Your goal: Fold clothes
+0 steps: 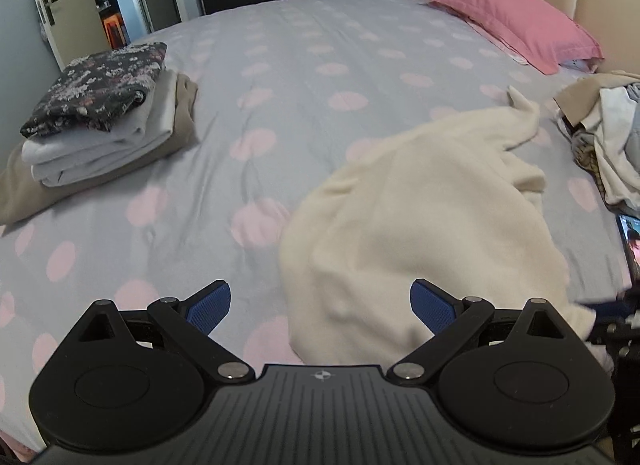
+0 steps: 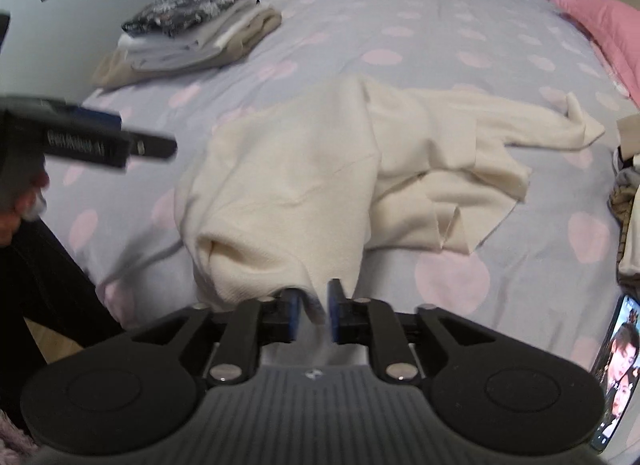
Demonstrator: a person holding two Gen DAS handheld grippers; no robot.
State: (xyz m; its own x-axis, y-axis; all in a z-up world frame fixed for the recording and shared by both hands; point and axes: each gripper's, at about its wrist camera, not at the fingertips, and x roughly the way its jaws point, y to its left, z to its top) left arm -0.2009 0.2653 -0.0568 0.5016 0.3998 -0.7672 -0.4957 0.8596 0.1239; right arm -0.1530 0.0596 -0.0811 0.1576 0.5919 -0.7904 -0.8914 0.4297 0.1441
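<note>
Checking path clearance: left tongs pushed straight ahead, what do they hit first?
Probably the cream garment, whose near edge lies between the open left tongs. Left of it lies only bare bedspread. Depth is uncertain.

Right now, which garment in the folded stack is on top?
The dark floral garment tops the folded stack; the pale grey one and the tan one lie beneath it.

Sweater (image 2: 320, 185) spread mid-bed (image 1: 304, 49), folded stack (image 1: 100, 113) far left, unfolded heap (image 1: 604, 137) right, pillow (image 1: 516, 21) behind.
</note>
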